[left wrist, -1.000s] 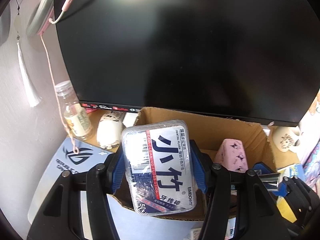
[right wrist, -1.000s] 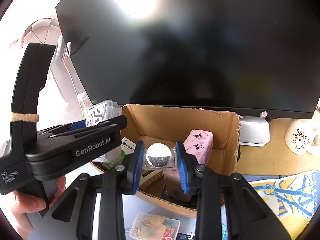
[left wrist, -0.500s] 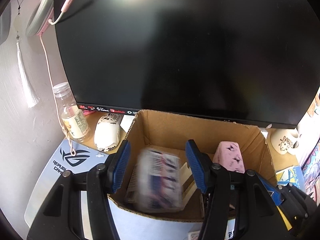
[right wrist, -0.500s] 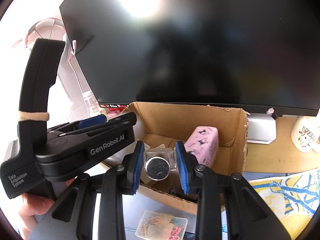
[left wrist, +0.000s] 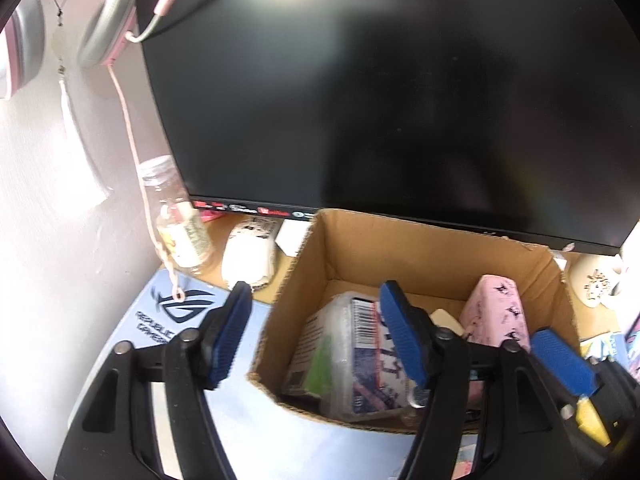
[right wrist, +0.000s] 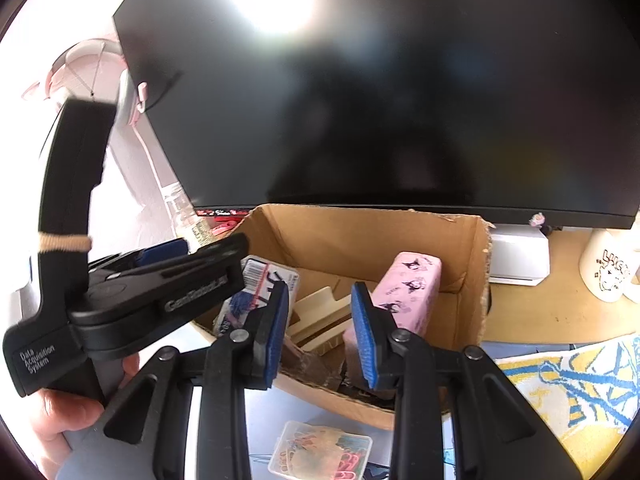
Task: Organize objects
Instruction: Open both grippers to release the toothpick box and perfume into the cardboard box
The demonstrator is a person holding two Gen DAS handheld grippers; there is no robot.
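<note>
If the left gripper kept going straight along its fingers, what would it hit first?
Probably the dental floss box lying in the cardboard box; the left gripper stands open above it, though depth is unclear.

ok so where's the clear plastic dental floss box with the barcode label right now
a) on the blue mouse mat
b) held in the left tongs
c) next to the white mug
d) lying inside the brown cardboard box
d: the clear plastic dental floss box with the barcode label lies inside the brown cardboard box, beside the pink case, and the left tongs stand open, gripping nothing.
</note>
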